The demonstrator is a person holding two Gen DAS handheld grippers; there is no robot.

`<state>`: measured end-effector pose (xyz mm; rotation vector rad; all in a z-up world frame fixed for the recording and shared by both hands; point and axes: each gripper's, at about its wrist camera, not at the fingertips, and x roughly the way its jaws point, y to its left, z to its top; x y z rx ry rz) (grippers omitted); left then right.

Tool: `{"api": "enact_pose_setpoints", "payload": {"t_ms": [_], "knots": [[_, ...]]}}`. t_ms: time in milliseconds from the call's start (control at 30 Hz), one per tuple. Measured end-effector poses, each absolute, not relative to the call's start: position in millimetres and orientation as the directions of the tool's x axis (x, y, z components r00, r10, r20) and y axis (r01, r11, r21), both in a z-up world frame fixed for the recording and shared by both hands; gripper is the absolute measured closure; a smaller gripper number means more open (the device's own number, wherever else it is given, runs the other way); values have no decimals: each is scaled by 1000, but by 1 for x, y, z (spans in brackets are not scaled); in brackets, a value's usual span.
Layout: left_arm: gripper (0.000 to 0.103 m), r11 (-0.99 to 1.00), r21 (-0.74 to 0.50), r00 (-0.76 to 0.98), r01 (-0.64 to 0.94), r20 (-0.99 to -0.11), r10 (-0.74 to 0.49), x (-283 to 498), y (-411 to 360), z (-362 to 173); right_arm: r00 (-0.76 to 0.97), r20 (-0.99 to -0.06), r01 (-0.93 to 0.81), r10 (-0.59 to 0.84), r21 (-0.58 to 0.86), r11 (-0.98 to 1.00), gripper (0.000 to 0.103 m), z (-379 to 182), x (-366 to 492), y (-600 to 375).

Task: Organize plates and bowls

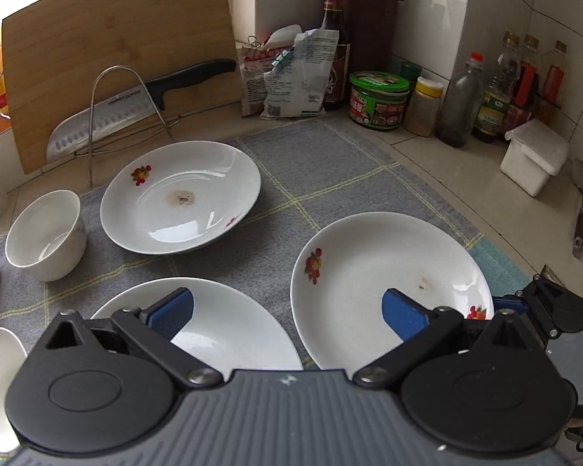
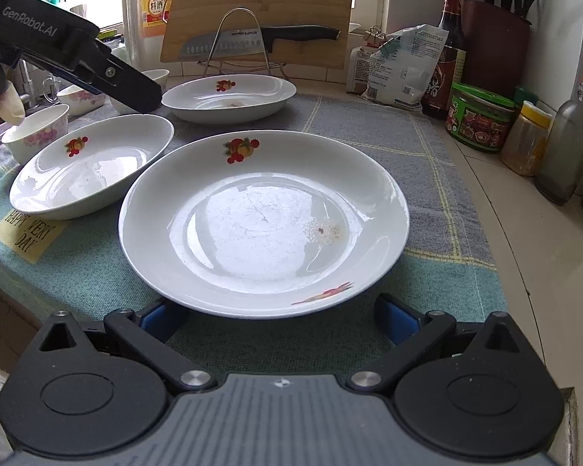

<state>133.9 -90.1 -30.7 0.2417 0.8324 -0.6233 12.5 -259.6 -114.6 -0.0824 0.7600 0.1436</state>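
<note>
With the right gripper (image 2: 281,316) spread wide at the near rim of the white flower-printed ceramic plate (image 2: 264,221) lying mid-frame on the grey checked cloth (image 2: 369,124), and the left gripper (image 1: 287,310) equally agape above, a good grab needed one finger slipped under the rim.
</note>
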Motion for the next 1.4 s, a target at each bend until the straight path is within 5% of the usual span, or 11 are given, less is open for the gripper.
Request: {"api": "enact_pose_setpoints", "payload": {"t_ms": [700,1000,1400], "knots": [[4,518,-82,199,851,-863,-464,194,-156,-67,739,-666,-155,99,-25,988,0,-116,8,-260],[25,506,-126,114,853,-902,-416,207,-173,-79,710,-683,-252,171,-19,968,0,-114,18,-267],[30,481,-147,56,864,-923,-382,214,-181,-88,691,-691,-305,212,-13,952,0,-113,23,-269]]}}
